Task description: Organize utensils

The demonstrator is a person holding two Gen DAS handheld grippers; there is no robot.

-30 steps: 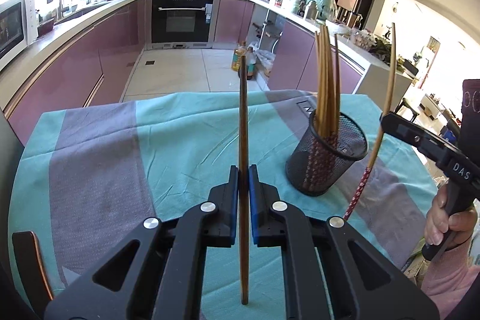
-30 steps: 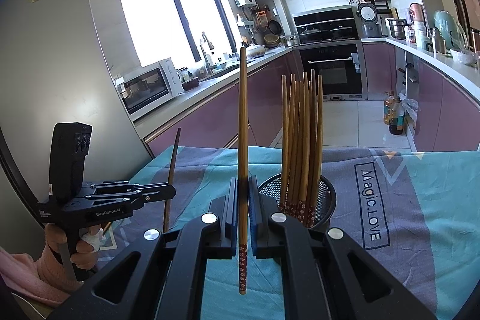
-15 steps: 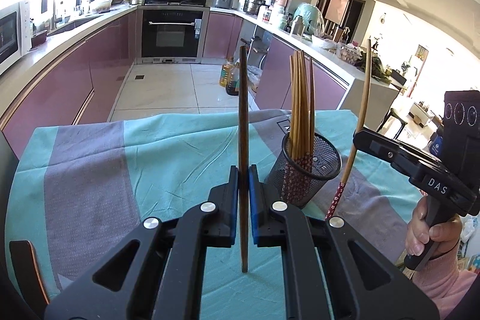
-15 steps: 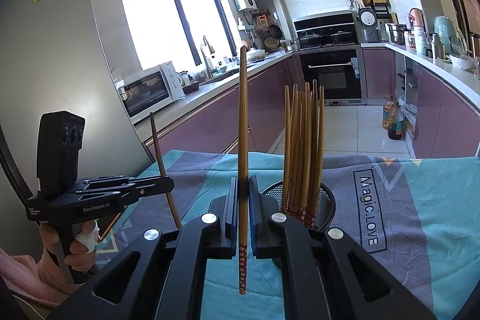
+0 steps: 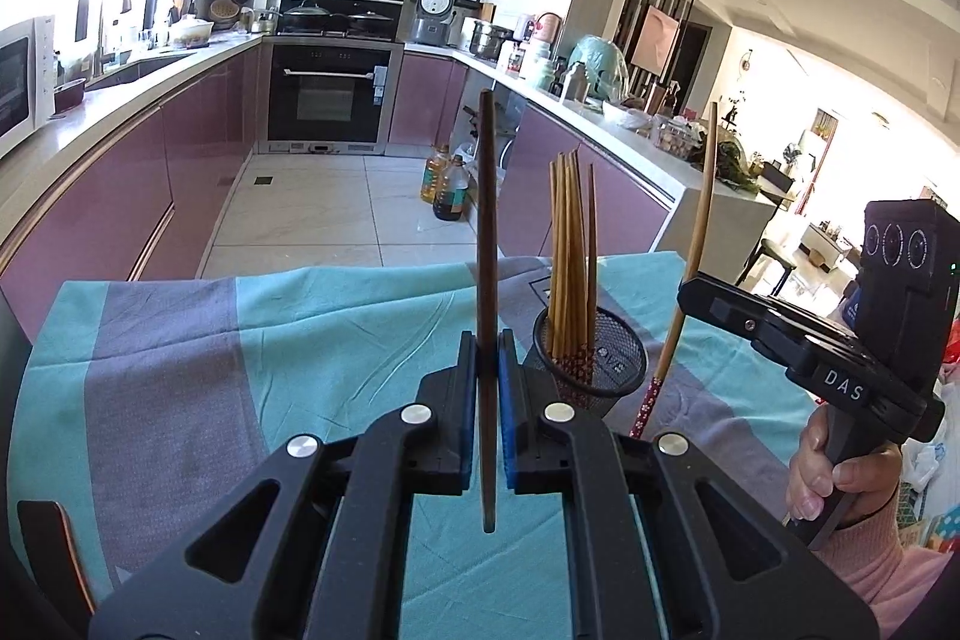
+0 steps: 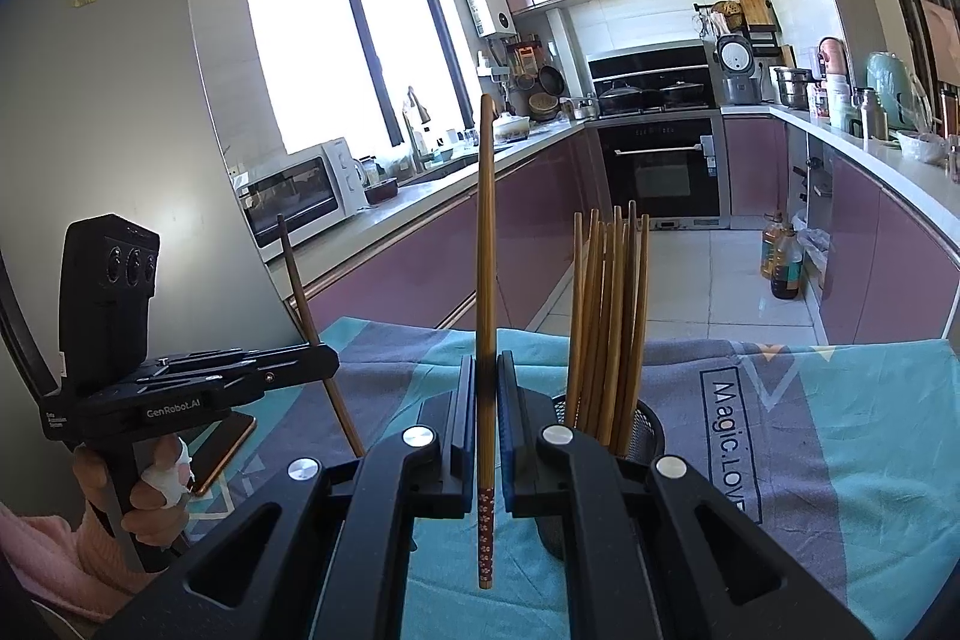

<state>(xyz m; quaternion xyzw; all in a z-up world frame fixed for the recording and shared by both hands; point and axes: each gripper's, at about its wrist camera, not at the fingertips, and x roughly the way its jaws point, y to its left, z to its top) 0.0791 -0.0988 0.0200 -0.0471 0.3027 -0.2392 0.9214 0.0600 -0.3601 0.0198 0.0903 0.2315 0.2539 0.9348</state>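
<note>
Beside the mesh holder of chopsticks, the left gripper and right gripper each clamp one upright chopstick between closed jaws

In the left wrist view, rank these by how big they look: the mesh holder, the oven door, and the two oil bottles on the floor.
Largest to smallest as they appear:
1. oven door
2. mesh holder, partly hidden by the gripper
3. oil bottles
The oven stands much farther away, so apparent size says little about true size.
</note>
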